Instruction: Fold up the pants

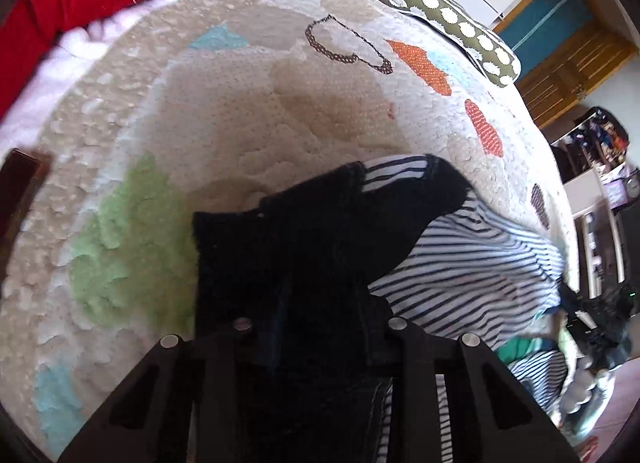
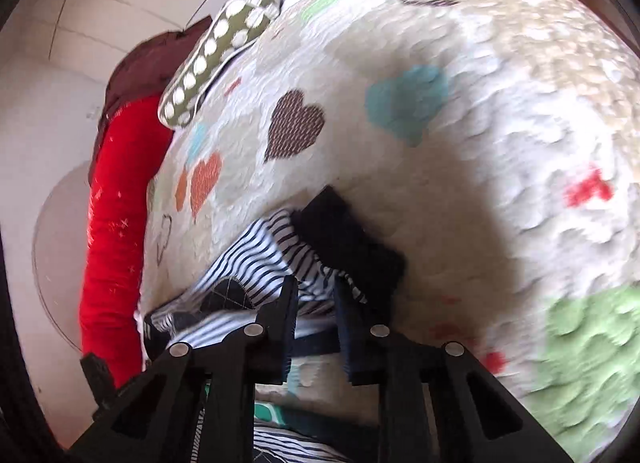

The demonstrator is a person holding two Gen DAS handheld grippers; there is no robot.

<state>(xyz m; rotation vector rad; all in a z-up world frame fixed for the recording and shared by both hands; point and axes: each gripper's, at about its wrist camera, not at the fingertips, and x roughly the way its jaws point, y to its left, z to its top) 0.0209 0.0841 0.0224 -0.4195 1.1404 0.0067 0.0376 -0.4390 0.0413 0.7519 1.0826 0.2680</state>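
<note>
Bright daylight in both views. Left wrist: mostly sharp, bedspread point(image 1: 224, 111) evenly lit, black pants point(image 1: 304, 247) crushed to near-featureless dark. Right wrist: heavy motion blur on the right side, large soft shadow across the bedspread centre. Strong fisheye curvature, dark vignette at corners.

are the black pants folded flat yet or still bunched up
Still bunched up. The black pants sit in a rumpled heap on the striped shirt on the bed, draped over the left tool.

No readable text, label, brand or number shows in either view.
</note>
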